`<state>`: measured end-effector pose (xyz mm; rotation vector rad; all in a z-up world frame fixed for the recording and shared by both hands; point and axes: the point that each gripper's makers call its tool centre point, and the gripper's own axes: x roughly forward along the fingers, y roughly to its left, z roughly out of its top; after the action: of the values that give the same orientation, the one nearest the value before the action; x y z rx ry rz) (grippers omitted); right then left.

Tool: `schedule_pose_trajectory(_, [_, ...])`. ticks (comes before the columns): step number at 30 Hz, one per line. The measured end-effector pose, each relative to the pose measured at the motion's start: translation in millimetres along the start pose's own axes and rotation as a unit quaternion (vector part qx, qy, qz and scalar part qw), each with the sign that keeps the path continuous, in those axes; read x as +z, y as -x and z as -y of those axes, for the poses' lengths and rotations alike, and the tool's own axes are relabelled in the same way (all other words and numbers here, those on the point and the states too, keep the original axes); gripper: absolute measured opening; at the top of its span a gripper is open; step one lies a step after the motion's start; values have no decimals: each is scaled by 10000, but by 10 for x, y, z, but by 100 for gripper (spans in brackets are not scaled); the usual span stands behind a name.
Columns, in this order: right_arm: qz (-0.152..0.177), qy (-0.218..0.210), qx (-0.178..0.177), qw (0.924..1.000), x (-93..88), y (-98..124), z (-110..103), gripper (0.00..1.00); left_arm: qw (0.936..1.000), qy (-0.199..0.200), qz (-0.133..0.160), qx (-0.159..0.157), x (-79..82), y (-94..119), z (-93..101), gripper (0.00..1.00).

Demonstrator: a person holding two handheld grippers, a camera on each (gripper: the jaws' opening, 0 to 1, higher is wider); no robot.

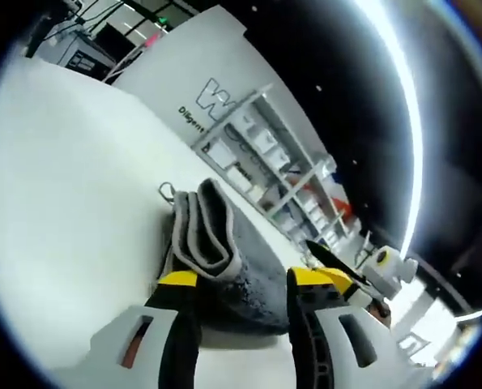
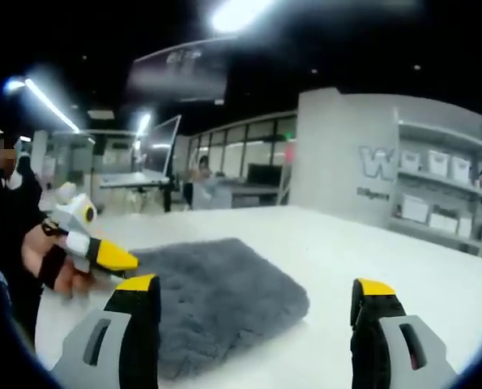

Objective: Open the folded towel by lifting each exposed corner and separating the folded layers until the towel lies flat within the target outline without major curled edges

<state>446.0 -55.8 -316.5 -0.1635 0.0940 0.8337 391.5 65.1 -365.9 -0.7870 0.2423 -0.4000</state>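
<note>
Lying folded, towel (image 2: 216, 304) lengthwise leftward

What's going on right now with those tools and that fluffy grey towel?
Left tool open, straddling folded towel. Right tool open, clear of it. Towel still folded on white table. Nothing blocking.

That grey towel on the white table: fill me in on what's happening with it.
A person holds a gripper in each hand over a folded grey towel on a white table. The left gripper sits open at the towel's folded edge, jaws on either side of it. The right gripper hovers open beside the towel, grasping nothing. The towel is still folded in layers, not spread flat.
</note>
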Motion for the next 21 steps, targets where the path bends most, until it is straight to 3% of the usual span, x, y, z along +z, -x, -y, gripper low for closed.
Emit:
schedule_pose_trajectory(5, [10, -74, 178, 9998, 16, -5, -80, 97, 9998, -203, -36, 14, -24, -10, -23, 21])
schedule_pose_trajectory(9, [21, -173, 403, 9990, 98, 15, -172, 98, 9997, -227, -6, -24, -15, -15, -18, 19])
schedule_pose_trajectory(15, [-485, 587, 601, 9953, 213, -3, -294, 99, 9996, -227, 64, -132, 39, -49, -26, 15])
schedule_pose_trajectory(18, [-785, 939, 574, 9908, 288, -28, -243, 99, 9995, -252, 69, -186, 54, -56, -25, 13])
schedule_pose_trajectory(21, [-977, 1034, 548, 9883, 382, -48, -175, 99, 9994, -250, 71, -237, 58, -54, -17, 13])
